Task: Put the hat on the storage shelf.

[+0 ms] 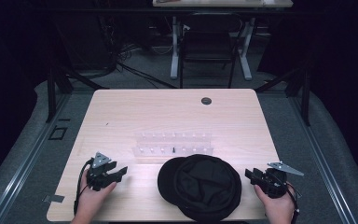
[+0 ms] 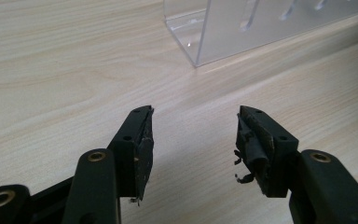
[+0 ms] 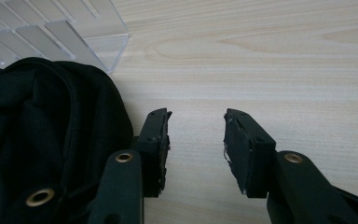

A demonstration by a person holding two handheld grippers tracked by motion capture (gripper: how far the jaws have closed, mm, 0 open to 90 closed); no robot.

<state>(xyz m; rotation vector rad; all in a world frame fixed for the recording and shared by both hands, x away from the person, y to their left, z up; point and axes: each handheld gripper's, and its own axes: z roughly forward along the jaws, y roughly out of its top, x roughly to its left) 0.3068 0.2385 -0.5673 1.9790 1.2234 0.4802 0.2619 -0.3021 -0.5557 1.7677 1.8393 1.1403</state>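
The left tool [image 1: 121, 172] rests low on the counter [image 1: 121, 112] at about 8 o'clock, jaws spread with nothing between them. A clear rack [image 1: 172, 143] sits mid-counter; in the left gripper view its corner [image 2: 205, 32] lies at 1 o'clock of the jaws. The black cap [image 1: 200, 186] lies at 6 o'clock, brim toward 9. The right tool [image 1: 249, 174], also spread and empty, is nearer: the cap [image 3: 37, 140] sits just beside its jaw, toward 9 o'clock. The rack's small pegs are hard to make out.

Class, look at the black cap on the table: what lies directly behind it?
Behind the black cap stands a clear acrylic rack on the wooden table. The cap's top edge may overlap the rack's front base; anything beneath the cap is hidden.
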